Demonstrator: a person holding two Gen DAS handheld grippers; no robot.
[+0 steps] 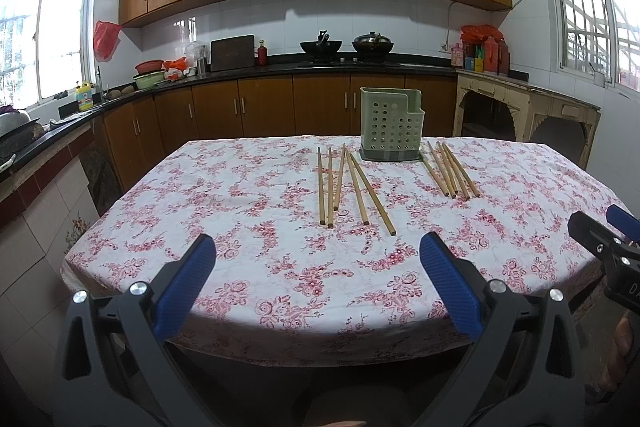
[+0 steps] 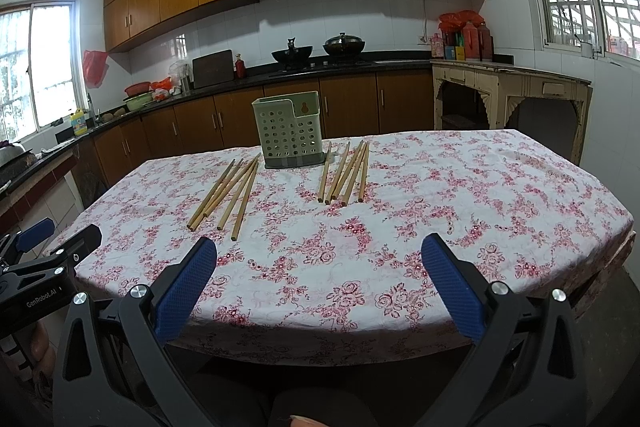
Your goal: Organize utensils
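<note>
Progress: none | chopsticks all on table, holder at 12 o'clock | both jaws wide, empty

Holder interior staying hidden behind its wall; right gripper getting cut off at frame edge.

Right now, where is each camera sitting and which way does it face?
Left wrist: on the left gripper, near table edge, facing the green holder and kitchen counter; own open blue fingers show, right gripper at the right edge.
Right wrist: on the right gripper, same heading, further right; left gripper at the left edge.
Shared: holder, two chopstick groups, floral tablecloth.
</note>
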